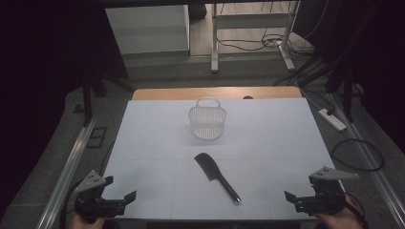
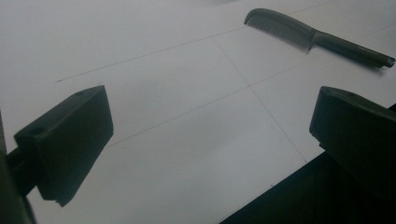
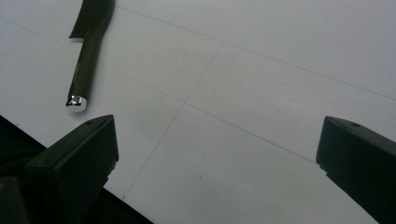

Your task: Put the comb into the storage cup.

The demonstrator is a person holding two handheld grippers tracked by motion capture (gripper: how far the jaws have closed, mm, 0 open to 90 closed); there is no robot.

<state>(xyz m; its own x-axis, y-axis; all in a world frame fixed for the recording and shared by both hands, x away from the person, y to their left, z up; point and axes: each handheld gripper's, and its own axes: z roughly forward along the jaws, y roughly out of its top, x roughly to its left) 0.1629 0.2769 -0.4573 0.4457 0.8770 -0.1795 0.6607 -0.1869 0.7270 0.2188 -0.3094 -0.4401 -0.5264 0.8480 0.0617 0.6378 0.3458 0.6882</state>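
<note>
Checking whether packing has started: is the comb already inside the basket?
No, the comb lies flat on the white table, apart from the basket standing farther back.

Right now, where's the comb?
In the high view the comb lies flat on the white mat, near the front middle, just in front of the basket and between the two grippers.

A white sheet (image 1: 267, 143) covers most of the bench (image 1: 215, 92), whose bare wooden edge shows as a strip along the far side. Thin seam lines cross the sheet, splitting it into panels. On the grey floor beyond stands a white frame leg (image 1: 214, 43), with dark cables (image 1: 253, 45) looped near it (they trail off to the right). A white power strip (image 1: 332, 119) lies on the floor right of the bench, just beside a coiled black cable (image 1: 358, 155).
</note>
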